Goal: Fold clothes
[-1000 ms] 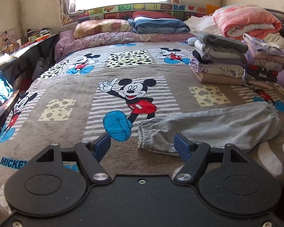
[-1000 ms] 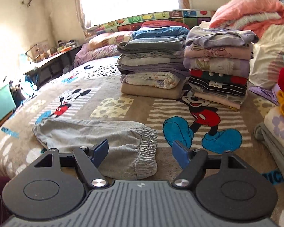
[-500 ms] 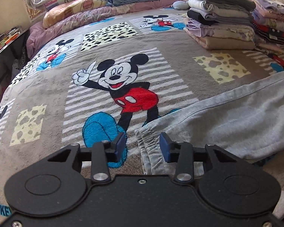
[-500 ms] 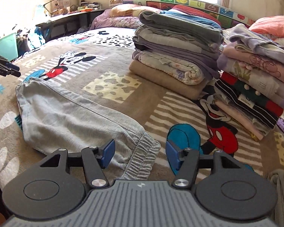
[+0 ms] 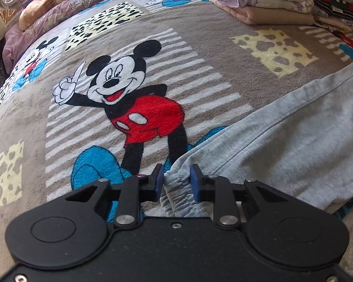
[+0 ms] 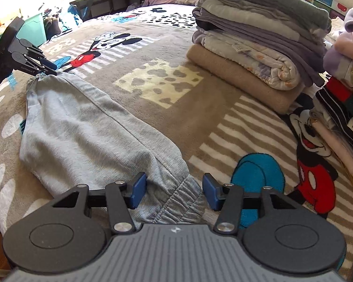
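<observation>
Closing both tools on the two ends of the grey sweatpants [image 6: 87, 127], I am at the pick-up that starts the next fold. The pants lie flat across the Mickey blanket [image 5: 200, 47] on the bed, near its front edge, well apart from the stacks of folded clothes [image 6: 258, 54] further back.

My left tool [image 5: 176, 181] has its jaws closing, with a narrow gap left, and the gathered cuff end [image 5: 174, 195] sits between the blue pads; I cannot tell that they press it yet. My right tool [image 6: 174, 190] has its jaws closing too but stands wider apart, with the elastic band [image 6: 183, 199] of the other end between the pads and not yet pinched.

To do this well, I judge I should let both tools finish closing before lifting, and catch every layer of cloth at each end rather than only the top one. I should keep the pads off the fluffy blanket, which could snag and come up with the pants. Then lift both ends evenly, so the cloth stays taut and the fold lands square.
</observation>
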A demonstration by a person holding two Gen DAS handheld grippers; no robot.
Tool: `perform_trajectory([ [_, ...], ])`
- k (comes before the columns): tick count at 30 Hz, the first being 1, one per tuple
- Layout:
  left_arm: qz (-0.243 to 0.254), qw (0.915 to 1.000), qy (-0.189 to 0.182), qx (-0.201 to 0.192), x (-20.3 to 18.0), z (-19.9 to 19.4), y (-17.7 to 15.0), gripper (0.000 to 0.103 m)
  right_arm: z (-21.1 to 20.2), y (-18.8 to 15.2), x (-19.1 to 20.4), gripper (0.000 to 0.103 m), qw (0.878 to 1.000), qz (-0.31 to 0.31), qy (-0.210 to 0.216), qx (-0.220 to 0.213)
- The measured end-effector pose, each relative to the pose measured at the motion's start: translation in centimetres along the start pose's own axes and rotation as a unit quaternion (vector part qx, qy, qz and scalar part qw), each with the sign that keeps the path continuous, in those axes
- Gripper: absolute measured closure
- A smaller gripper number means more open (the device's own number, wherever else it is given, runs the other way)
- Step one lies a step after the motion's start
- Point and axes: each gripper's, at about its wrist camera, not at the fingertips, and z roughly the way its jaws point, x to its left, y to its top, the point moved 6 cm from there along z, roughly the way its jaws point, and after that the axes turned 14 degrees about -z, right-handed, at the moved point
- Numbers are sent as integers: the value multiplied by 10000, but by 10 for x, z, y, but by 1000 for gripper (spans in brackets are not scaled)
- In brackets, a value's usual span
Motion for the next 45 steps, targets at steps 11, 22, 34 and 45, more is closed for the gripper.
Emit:
perform_trajectory([
  [11,172,9960,45,-877,-11,-59,-5,86,-33,4,19,68,9956,-369,-598,-620],
  [22,531,9831,-73,-1749,-26,-140,-54,87,-106,-6,86,68,9797,-1178,-1056,-1231],
  [34,964,9804,30,-1719,-35,-166,-156,90,-133,-52,165,68,9755,-1989,-572,-742],
  [45,1157,9864,-173,-1159,-45,-152,-208,90,-126,-67,206,68,9713,-2376,72,48],
])
